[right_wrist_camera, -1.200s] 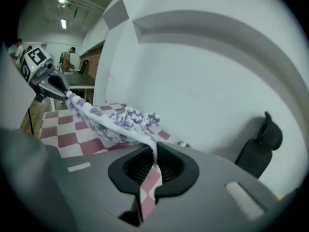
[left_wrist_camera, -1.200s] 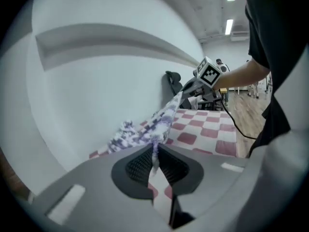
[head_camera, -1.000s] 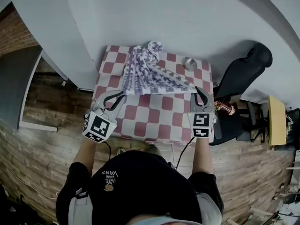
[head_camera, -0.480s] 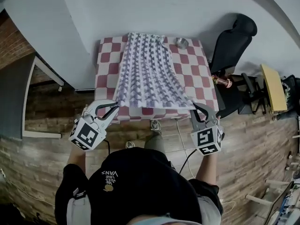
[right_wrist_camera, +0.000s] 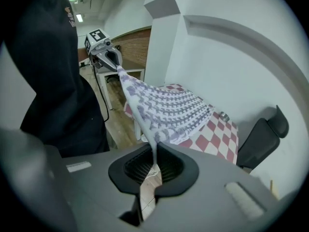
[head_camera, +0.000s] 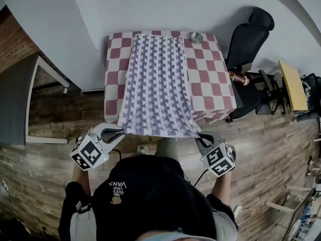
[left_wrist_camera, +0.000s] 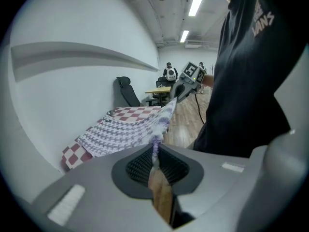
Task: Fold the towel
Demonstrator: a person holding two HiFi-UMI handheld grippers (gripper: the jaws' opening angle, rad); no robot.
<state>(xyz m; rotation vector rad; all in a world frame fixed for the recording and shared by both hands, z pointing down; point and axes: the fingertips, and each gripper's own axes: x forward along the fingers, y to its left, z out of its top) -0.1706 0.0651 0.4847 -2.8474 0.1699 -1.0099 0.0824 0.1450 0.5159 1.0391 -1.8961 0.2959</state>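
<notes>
A white towel point(head_camera: 158, 79) with a purple houndstooth pattern lies stretched flat along the red-and-white checked table point(head_camera: 213, 84), its near end hanging past the front edge. My left gripper point(head_camera: 121, 133) is shut on the towel's near left corner point(left_wrist_camera: 155, 149), held off the table toward the person. At the near right corner point(right_wrist_camera: 153, 151) my right gripper point(head_camera: 199, 136) is shut on the cloth. Between the two grippers the near hem is pulled taut. In the left gripper view the right gripper point(left_wrist_camera: 177, 92) shows at the hem's far end; the right gripper view shows the left gripper point(right_wrist_camera: 115, 63).
A small metal bowl point(head_camera: 195, 37) sits at the table's far right corner. A black office chair point(head_camera: 248, 36) stands to the right, with a bottle point(head_camera: 238, 79) beside the table. A white wall point(head_camera: 150, 9) runs behind; wooden floor lies below the grippers.
The bunched towel has been drawn out flat along the table. Both grippers moved back toward the person and down, off the table's front edge, still gripping the corners.
</notes>
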